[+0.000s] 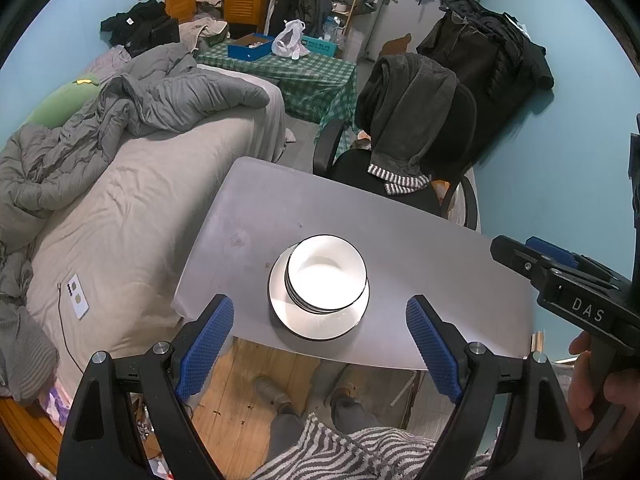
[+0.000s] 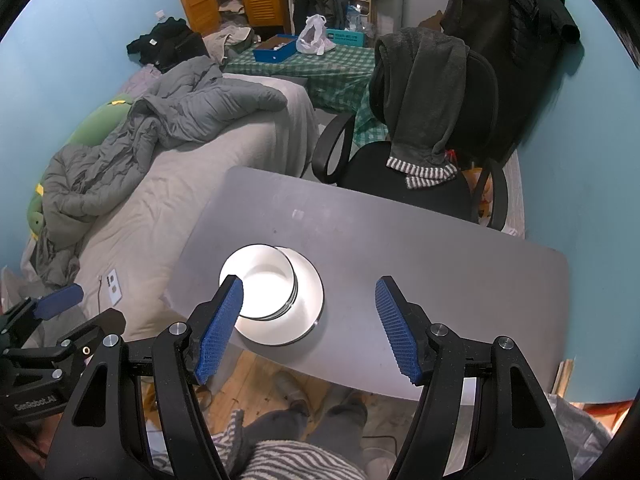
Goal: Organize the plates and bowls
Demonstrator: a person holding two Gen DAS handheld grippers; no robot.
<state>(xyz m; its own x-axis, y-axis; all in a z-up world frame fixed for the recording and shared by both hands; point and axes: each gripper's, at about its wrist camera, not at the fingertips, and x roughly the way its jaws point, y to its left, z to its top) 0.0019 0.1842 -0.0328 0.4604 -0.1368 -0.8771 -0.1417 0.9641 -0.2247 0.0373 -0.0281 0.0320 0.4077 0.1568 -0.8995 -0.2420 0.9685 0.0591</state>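
A stack of white bowls with black rims sits on a white plate near the front edge of the grey table. My left gripper is open and empty, held above the front edge with the stack between its blue pads. The stack of bowls and the plate also show in the right wrist view. My right gripper is open and empty above the table, its left pad over the bowls' near rim.
A black office chair draped with a dark garment stands behind the table. A bed with a grey duvet lies to the left. The right gripper's body shows at the right edge. My legs and wooden floor are below the table.
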